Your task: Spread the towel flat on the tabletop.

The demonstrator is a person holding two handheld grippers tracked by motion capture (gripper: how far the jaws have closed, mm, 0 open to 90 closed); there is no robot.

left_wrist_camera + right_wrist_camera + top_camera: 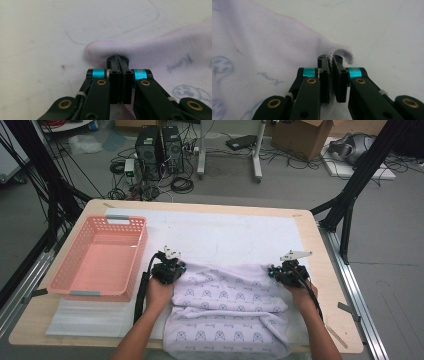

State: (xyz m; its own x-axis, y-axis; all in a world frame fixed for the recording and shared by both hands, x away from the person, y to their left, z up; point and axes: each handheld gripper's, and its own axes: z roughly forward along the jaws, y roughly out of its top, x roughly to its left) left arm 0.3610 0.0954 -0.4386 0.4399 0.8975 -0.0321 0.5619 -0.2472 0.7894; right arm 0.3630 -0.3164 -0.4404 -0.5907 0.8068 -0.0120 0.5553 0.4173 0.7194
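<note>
The patterned towel (227, 312) lies on the tabletop (320, 285), its near edge cut off by the frame. The left claw (176, 268) pinches its far left corner, the cloth hidden between pressed jaws. The right claw (280, 270) pinches the far right corner.

- Pale lilac towel (227, 307) printed with small blue motifs, soft terry.
- Folded, rumpled, on the white mat at the table's near edge, front hanging slightly over.
- Far two corners pinched and lifted a little, one each side.
</note>
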